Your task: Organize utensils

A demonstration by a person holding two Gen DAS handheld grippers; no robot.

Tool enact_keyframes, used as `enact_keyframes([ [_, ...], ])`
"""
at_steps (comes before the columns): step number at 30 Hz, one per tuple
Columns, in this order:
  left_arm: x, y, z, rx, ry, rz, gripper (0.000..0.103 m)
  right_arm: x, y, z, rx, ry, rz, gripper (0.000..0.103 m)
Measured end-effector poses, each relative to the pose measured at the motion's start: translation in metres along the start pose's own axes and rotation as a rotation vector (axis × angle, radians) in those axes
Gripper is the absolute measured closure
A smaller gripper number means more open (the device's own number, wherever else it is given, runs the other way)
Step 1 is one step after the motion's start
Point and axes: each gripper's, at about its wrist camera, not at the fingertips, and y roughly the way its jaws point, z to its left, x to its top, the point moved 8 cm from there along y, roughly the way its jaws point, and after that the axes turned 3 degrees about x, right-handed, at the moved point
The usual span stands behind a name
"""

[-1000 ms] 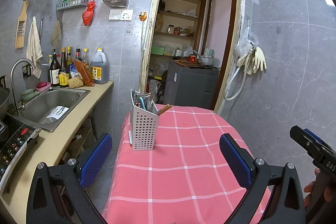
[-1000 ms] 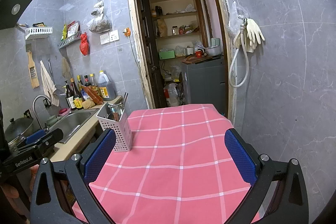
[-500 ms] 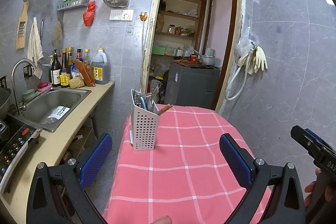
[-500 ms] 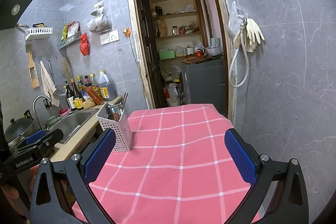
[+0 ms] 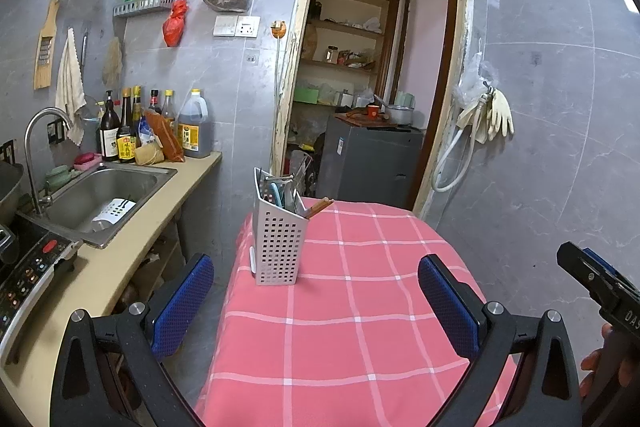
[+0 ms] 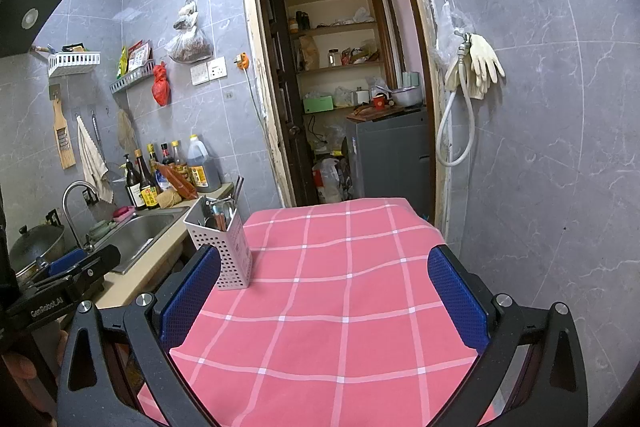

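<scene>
Holding both grippers above the near edge of the table point(image 5: 360, 347), we keep each one wide apart and empty. We see the left gripper point(image 5: 316, 291) with its blue pads point(image 5: 182, 301) spread to either side of the pink checked tablecloth point(image 6: 340, 307); nothing sits between the fingers. We see the right gripper point(image 6: 324, 291) in the same condition, jaws spread wide with only cloth between them.

We locate the white perforated utensil holder point(image 5: 278, 241) standing upright on the table's left side, near the far-left corner of the cloth. It sits well apart from both grippers. We note utensils point(image 6: 220, 213) standing inside it, handles up; a brown wooden handle point(image 5: 319, 207) leans out over its right rim.

We find the counter with a steel sink point(image 5: 100, 195) to the left of the table, with bottles point(image 5: 120, 131) lined against the wall behind it.
</scene>
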Motion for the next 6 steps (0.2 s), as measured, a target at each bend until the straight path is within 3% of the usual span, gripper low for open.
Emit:
enact_keyframes([
  [6, -0.0017, 0.0003, -0.0042, 0.001, 0.004, 0.012, 0.000, -0.0043, 0.0020, -0.0003, 0.000, 0.007, 0.008, 0.001],
])
